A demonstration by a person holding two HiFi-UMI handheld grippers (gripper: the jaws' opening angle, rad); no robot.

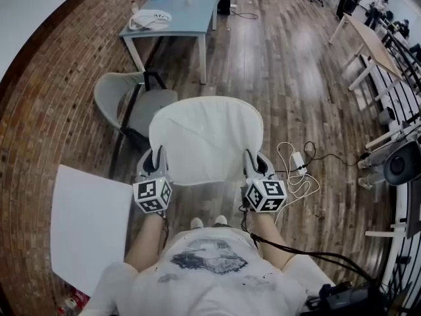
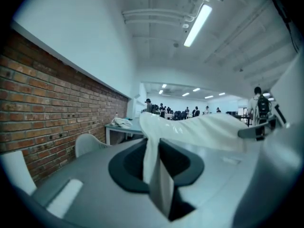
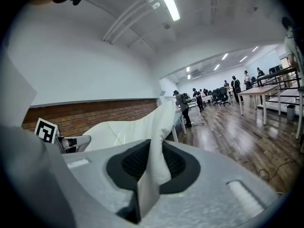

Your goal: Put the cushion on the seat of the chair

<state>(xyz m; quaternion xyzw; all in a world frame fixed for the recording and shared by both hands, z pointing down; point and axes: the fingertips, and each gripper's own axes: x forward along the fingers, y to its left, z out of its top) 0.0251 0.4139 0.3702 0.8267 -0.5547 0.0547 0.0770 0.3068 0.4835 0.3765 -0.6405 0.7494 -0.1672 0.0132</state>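
Observation:
A cream cushion [image 1: 205, 139] hangs flat in the air between my two grippers, above the wooden floor. The left gripper [image 1: 158, 158] is shut on the cushion's near left corner, and the right gripper [image 1: 252, 161] is shut on its near right corner. In the left gripper view the cushion's edge [image 2: 151, 148] is pinched between the jaws, and the cloth stretches away to the right. In the right gripper view the pinched fold [image 3: 155, 151] runs off to the left. The grey chair [image 1: 135, 104] stands just beyond the cushion's far left, by the brick wall.
A light blue table [image 1: 173, 12] with a white bundle stands beyond the chair. A white board [image 1: 89, 226] lies on the floor at my left. Cables and a power adapter [image 1: 296, 163] lie on the floor at the right. Desks and people fill the far room.

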